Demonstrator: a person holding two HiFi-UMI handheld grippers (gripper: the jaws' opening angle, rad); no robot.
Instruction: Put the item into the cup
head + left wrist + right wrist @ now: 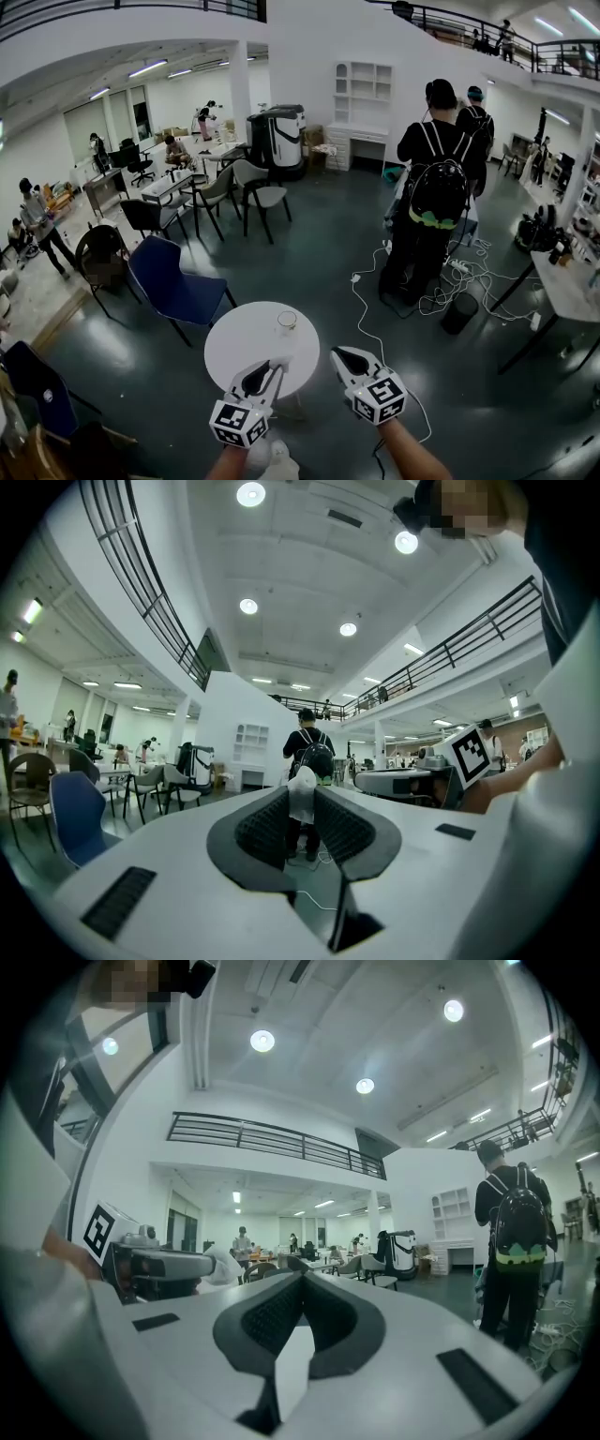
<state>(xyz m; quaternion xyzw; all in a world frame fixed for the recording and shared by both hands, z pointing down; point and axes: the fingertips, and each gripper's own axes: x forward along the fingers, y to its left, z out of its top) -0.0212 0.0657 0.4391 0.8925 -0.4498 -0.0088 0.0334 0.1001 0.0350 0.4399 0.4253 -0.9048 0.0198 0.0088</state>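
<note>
The left gripper (269,367) is pinching a small white crumpled item (302,794) between its jaws, which are staying a little apart around it. It is holding the item up over the near edge of the round white bench (234,342). The clear cup (286,322) is standing on the bench, near the gripper's tips. The right gripper (348,359) is holding nothing, and its jaws are pressing together.

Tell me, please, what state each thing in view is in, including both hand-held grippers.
Left hand-held gripper: shut on the white item.
Small crumpled white item: pinched at the left jaws' tips, held off the table.
Clear glass cup: upright on the table, item not yet inside.
Round white table: standing, bearing the cup.
Right hand-held gripper: shut, empty.
</note>
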